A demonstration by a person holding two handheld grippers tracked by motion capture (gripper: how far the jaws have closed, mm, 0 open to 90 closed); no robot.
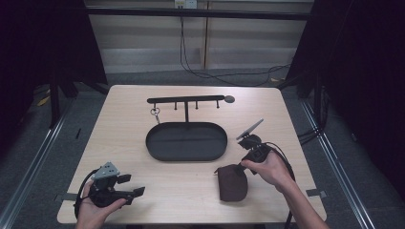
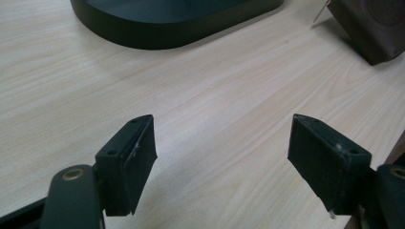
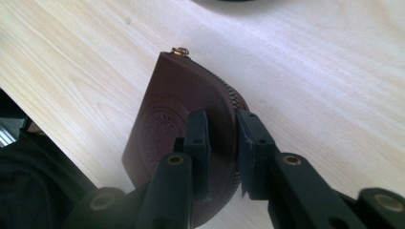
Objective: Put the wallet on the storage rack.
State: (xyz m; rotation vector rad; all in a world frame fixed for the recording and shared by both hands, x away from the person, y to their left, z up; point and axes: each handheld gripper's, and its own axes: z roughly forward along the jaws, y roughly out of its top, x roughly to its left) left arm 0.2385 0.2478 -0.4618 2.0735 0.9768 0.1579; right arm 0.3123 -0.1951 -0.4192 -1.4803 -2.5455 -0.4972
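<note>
- At seven o'clock on the surface (image 1: pixel 143 102), the left hand-held gripper (image 1: pixel 132 185) sits low, jaws wide apart over bare wood.
- Dead centre, the black oval tray (image 1: pixel 186 141); at its twelve o'clock, a hook rack (image 1: pixel 186 100) with a key ring (image 1: pixel 155 113) hanging.
- At five o'clock, the right hand-held gripper (image 3: pixel 223 138) is clamped on the brown leather pouch (image 3: pixel 165 119), zipper edge between the jaws.

Occluded and cropped regions

The pouch (image 3: pixel 165 119) lower edge is hidden behind the right gripper (image 3: pixel 222 136) jaws; its embossed seal is illegible. The tray (image 2: pixel 172 21) is cut off by the left gripper view's top edge.
</note>
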